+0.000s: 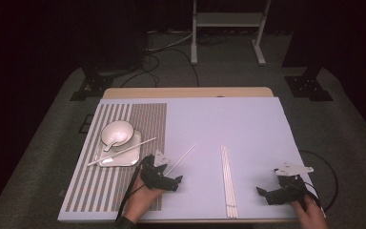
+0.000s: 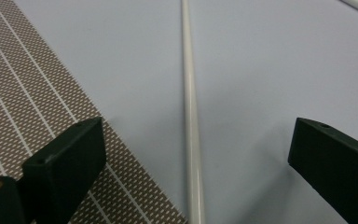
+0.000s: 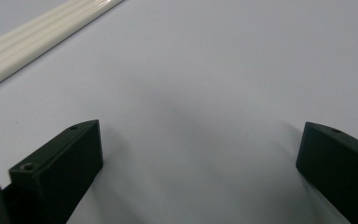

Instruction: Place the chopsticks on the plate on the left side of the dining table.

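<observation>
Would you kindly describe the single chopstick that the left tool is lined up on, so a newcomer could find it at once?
Start at the striped placemat on the table's left side. Just past the mat's right edge, on the bare pale blue surface, a white chopstick lies slanted, running between the open jaws of the left tool. It lies alone, unlike the bundle of chopsticks farther right or the one resting on the plate.

Single white chopstick (image 2: 189,107) — thin, glossy, flat on lavender mat, lying diagonally beside striped placemat
</observation>
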{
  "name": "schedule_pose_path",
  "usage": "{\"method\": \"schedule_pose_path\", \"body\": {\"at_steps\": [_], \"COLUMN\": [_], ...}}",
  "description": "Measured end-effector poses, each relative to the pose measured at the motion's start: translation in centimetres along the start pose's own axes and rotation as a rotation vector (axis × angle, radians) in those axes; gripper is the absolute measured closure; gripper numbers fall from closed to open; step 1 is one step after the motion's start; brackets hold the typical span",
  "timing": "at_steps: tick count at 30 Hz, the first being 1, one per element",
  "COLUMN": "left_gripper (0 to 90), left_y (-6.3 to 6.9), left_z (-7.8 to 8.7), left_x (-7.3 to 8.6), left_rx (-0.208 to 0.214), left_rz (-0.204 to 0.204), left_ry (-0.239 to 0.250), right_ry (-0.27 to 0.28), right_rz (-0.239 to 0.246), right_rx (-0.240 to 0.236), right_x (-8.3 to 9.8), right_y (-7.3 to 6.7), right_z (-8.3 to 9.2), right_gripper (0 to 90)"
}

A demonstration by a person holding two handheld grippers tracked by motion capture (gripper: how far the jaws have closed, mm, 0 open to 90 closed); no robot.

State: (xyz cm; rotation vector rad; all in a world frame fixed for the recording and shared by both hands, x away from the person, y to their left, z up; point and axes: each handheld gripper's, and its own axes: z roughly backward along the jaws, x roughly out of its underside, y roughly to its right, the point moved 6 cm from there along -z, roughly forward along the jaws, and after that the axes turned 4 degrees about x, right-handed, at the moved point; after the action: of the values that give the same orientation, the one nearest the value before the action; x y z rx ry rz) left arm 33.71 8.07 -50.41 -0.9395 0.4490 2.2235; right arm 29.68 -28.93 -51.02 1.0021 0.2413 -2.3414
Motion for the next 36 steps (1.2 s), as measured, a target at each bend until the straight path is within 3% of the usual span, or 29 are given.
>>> {"method": "schedule_pose_path", "body": {"at_steps": [3, 13, 16, 18, 21, 36], "left_gripper": [5.7, 23.4, 25.0, 37.4, 45.8, 62.3], "left_y": [0.1, -0.1, -0.2, -0.1, 0.1, 0.2], "left_z": [0.0, 0.8, 0.9, 1.1, 1.1, 1.2], "left_x": [0.1, 0.4, 0.4, 0.5, 0.5, 0.5], "left_rx": [-0.022, -0.034, -0.04, -0.031, -0.016, 0.006], "left_rz": [-0.02, -0.02, -0.019, -0.033, -0.052, -0.051], "left_ry": [-0.005, 0.028, 0.033, 0.046, 0.048, 0.057], "right_ry": [0.0, 0.0, 0.0, 0.0, 0.0, 0.0], "right_rz": [0.0, -0.001, -0.001, 0.0, 0.001, 0.001], "right_rx": [0.001, 0.0, 0.001, 0.001, 0.001, 0.001], "right_x": [0.0, 0.0, 0.0, 0.0, 0.0, 0.0], "right_y": [0.0, 0.0, 0.0, 0.0, 0.0, 0.0], "right_z": [0.0, 0.0, 0.0, 0.0, 0.0, 0.0], "right_gripper": [0.0, 0.0, 0.0, 0.0, 0.0, 0.0]}}
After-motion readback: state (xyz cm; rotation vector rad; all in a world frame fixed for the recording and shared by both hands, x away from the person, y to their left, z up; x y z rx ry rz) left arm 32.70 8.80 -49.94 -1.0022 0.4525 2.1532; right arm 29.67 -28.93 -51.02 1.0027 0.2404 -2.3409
